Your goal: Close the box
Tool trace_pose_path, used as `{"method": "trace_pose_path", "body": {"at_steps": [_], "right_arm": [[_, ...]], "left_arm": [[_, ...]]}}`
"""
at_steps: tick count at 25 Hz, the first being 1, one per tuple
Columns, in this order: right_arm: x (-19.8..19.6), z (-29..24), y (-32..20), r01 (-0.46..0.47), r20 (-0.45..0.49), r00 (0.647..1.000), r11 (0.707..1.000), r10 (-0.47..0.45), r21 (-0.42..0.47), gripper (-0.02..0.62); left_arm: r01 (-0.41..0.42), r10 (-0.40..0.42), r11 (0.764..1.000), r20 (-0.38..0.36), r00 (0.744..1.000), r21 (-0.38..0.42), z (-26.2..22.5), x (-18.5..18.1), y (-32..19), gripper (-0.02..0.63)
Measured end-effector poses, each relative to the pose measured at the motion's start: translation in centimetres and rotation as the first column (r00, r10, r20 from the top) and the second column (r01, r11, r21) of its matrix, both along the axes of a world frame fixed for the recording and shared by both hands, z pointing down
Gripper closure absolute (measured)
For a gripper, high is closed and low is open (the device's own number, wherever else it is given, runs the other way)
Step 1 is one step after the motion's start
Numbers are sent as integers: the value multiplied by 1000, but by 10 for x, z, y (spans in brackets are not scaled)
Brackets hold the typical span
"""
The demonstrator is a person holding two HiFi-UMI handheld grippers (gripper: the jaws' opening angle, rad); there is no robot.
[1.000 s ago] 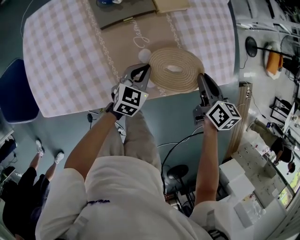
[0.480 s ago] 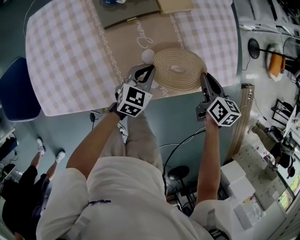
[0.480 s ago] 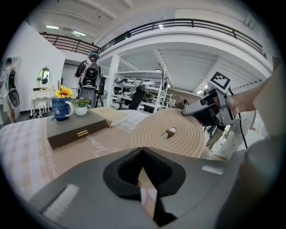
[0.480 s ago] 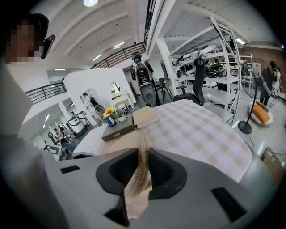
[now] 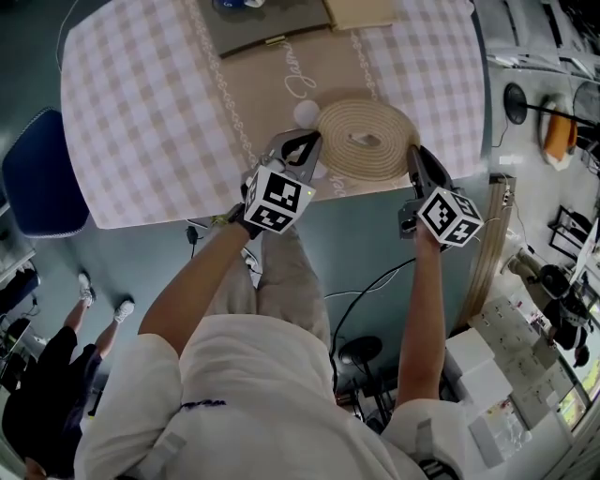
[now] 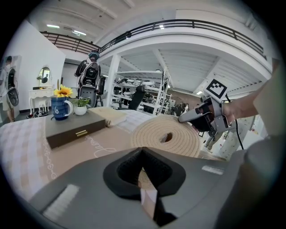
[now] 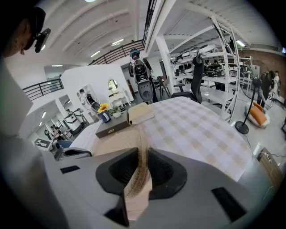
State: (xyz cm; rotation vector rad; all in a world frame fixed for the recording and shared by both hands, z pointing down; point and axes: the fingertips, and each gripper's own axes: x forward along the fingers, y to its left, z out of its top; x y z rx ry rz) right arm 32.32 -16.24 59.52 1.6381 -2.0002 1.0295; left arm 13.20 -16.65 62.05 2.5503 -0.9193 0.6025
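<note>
A flat dark box (image 5: 265, 25) with a brass latch lies shut at the table's far side; it also shows as the box (image 6: 73, 128) and the box (image 7: 112, 126). A round woven mat (image 5: 367, 139) lies near the table's front edge. My left gripper (image 5: 303, 150) is at the mat's left rim, shut on a thin beige edge that looks like the mat's. My right gripper (image 5: 418, 159) is shut on the mat's right rim, which runs edge-on between its jaws as the mat (image 7: 142, 167).
A blue mug with a sunflower (image 6: 60, 106) and a small potted plant stand on the box. A folded beige cloth (image 7: 140, 113) lies beside it. A white ball (image 5: 306, 113) sits left of the mat. A blue chair (image 5: 39, 183) stands left of the checked table (image 5: 141, 122).
The head view has drifted a little, so everything sits slightly further right in frame. Both grippers keep the same hold at the mat's two rims.
</note>
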Motion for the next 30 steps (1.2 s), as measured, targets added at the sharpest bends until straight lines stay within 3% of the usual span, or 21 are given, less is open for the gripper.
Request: {"method": "trace_pose_path", "body": {"at_steps": [30], "right_arm": [[5,42,-11,39,-93,995,998,-44,-55,512]], "left_arm": [[-7,7,1000,6,1000,6,-2,3,1,604]]}}
